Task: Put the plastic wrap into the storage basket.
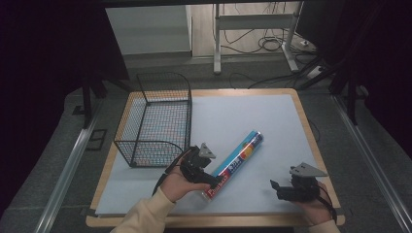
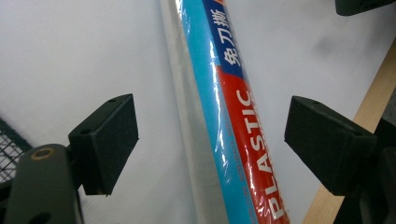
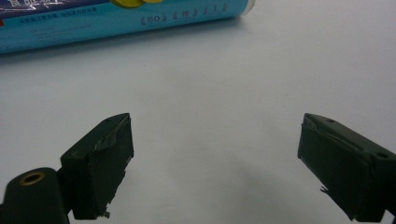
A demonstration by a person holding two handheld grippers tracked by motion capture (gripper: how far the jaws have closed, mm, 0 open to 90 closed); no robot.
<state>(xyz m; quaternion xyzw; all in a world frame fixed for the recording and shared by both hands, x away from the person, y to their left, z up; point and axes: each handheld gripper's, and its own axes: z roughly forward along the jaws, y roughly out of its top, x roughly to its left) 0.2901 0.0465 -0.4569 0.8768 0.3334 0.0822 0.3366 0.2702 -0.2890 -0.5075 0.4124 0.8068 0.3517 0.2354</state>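
The long plastic wrap roll point(image 1: 236, 163) lay diagonally on the pale sheet covering the worktop point(image 1: 301, 121), its near end pointing at the person's side, its far end toward the middle. Right over that near end sat the left gripper point(image 1: 210, 178), and in the left gripper view its jaws stood spread wide with the roll point(image 2: 233, 116) running up between them, neither pad point(image 2: 109, 140) touching it. Off to the right, well apart from the roll, the right gripper point(image 1: 279, 188) hung released over bare sheet, jaws wide. The wire basket point(image 1: 155, 119) stood just beside the left hand point(image 1: 177, 182).
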